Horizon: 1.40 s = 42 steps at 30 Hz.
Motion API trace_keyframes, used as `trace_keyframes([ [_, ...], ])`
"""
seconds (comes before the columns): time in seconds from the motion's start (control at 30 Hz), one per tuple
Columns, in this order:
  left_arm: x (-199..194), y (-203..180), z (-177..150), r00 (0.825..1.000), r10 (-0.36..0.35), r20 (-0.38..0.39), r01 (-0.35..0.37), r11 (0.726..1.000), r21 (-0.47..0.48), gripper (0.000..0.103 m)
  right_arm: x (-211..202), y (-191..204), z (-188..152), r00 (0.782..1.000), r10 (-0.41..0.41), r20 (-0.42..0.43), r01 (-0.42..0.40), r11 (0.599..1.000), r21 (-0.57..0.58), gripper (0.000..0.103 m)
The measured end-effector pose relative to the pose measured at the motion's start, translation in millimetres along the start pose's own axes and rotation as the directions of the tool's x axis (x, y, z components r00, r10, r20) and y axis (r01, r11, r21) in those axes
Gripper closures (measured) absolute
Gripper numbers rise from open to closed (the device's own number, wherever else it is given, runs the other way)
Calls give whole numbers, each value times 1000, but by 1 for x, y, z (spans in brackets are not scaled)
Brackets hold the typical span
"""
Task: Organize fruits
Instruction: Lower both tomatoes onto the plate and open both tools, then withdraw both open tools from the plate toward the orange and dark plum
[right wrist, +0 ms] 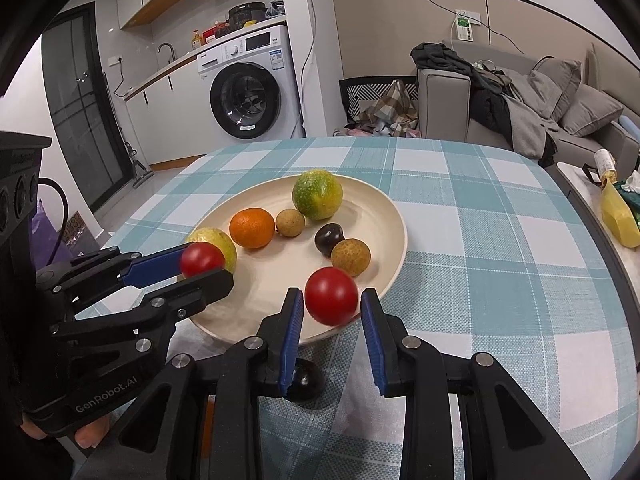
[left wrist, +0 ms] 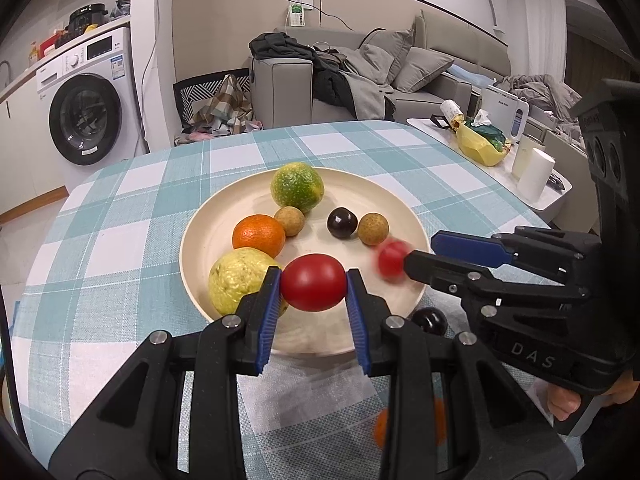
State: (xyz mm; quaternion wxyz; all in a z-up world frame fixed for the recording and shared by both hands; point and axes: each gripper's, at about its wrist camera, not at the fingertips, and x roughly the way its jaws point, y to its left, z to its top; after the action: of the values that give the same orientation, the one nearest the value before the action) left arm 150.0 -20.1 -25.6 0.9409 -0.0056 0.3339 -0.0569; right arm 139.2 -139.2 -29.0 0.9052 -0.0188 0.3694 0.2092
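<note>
Grippers (left wrist: 313,282) (right wrist: 331,296) each pinch a tomato (left wrist: 313,280) (right wrist: 330,295), seemingly above plate (left wrist: 248,200)

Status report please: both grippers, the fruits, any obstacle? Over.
Left gripper shut on red tomato. Right gripper shut on second red tomato. Both over plate. Dark fruit on table, near plate rim.

Plate (left wrist: 400,196) centre bare; approach open there. Fruit crowds far and left rim: green citrus (left wrist: 297,187), orange (left wrist: 258,233), yellow fruit (left wrist: 236,280). Dark fruit (left wrist: 431,320) sits on tablecloth (left wrist: 120,216) against near rim.
</note>
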Motion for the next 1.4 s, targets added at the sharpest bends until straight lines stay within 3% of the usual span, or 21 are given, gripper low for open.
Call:
trace_keyframes([
  [0.3,-1,-1,0,1000,3,-8,-3,1000,-10,72,-3,-1,-1,1000,-11,4,11,1000,-4,64],
  [0.43,-6,2,-1,1000,8,-4,-9,1000,-19,56,-7,-2,-1,1000,-19,11,20,1000,-7,55],
  [0.57,-15,5,-2,1000,17,9,-17,999,-30,27,-10,-1,-3,1000,-29,11,29,999,-17,49],
  [0.63,-22,7,-2,1000,21,22,-20,999,-35,20,-13,-2,-5,999,-33,10,33,999,-26,37],
  [0.73,-28,8,-2,1000,19,25,-18,999,-33,19,-16,-5,-7,999,-38,13,38,999,-25,25],
  [0.9,-47,6,-9,999,12,34,-11,1000,-24,1,-22,-12,-10,999,-39,6,40,999,-7,9],
  [1.03,-61,3,-13,998,29,51,-28,999,-22,1,-26,-13,-15,999,-53,1,53,998,-16,3],
  [1.4,-79,1,-27,999,18,47,-16,999,-34,1,-32,-17,-19,999,-43,-3,43,999,-24,0],
])
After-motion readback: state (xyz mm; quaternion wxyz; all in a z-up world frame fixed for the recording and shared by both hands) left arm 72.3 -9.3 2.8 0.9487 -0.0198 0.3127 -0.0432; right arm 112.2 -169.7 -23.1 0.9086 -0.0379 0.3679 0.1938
